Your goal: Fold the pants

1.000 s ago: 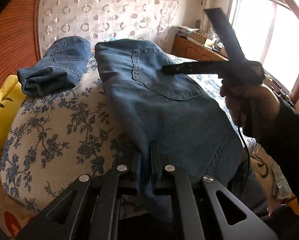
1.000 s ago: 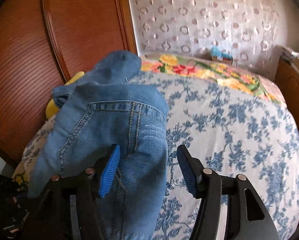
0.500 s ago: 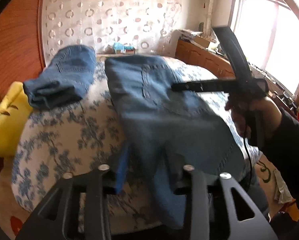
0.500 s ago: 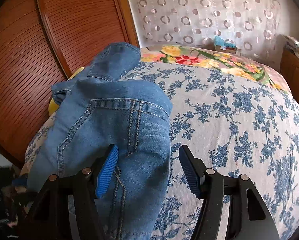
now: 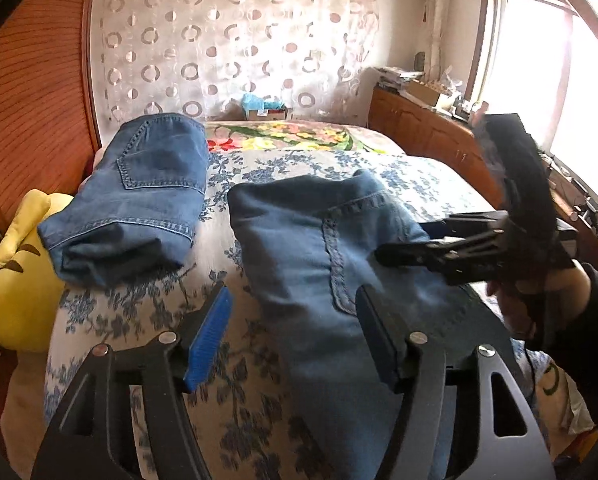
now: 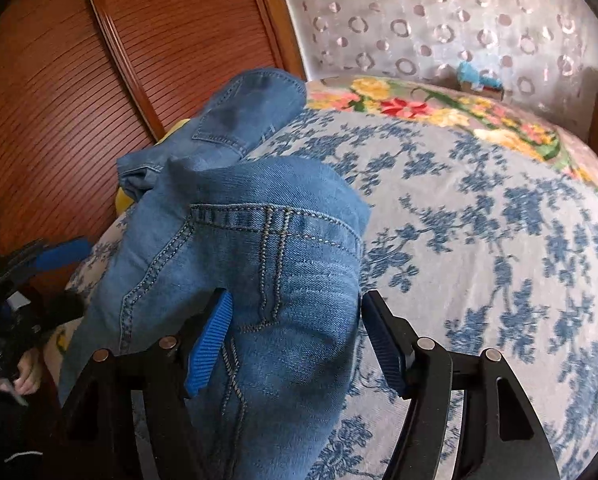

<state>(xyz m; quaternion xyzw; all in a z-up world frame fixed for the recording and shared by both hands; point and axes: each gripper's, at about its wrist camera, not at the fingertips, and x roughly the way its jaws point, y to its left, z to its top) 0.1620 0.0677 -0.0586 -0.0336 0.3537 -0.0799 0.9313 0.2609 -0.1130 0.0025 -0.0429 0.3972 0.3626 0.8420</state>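
**Jeans lie partly folded, both claws apart**

Jeans (image 5: 331, 248) lie across the floral bedspread (image 5: 403, 168), waistband toward the headboard, lower part trailing off the near edge at six o'clock. A second pair of folded jeans (image 5: 139, 188) sits at ten o'clock, beside a yellow plush toy (image 5: 19, 292).

Left gripper (image 5: 293, 332) has its blue pads spread wide, straddling the denim without pinching it. Right gripper (image 6: 295, 340) is likewise spread over the seat seam, gripping nothing.

By the look of it, the pair is doubled lengthwise; the crosswise fold into a compact bundle like its neighbour is not yet done.
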